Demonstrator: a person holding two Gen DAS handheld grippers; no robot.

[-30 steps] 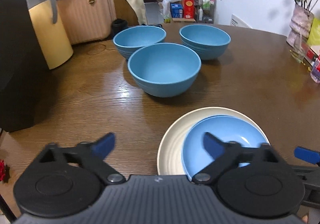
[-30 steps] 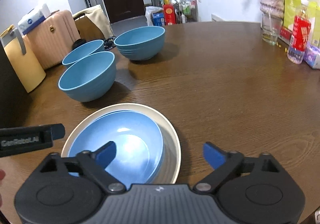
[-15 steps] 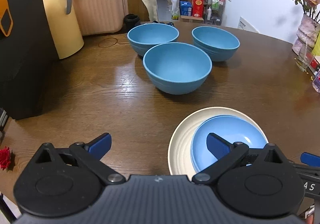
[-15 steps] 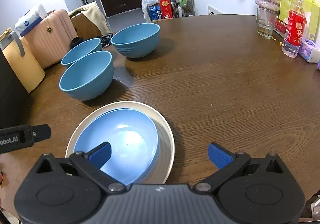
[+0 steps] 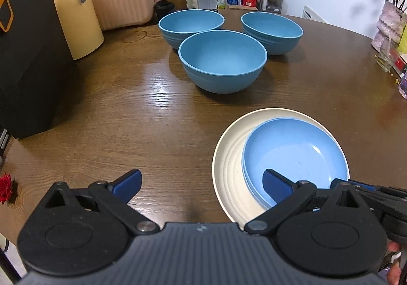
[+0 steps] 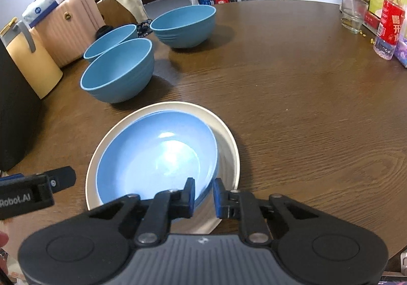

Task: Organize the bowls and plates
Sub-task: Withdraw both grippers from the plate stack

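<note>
Just closed, the right hand-held gripper (image 6: 204, 196) is pinched on the blue plate (image 6: 157, 157); the left hand-held gripper (image 5: 201, 184) is held spread.

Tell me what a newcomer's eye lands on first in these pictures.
Three blue bowls stand clustered at the far side of the brown table. Nearer, a blue plate sits off-centre on a cream plate. The right gripper has just been closing and its pads sit either side of the blue plate's near rim; the left gripper hangs open beside the plates.
</note>
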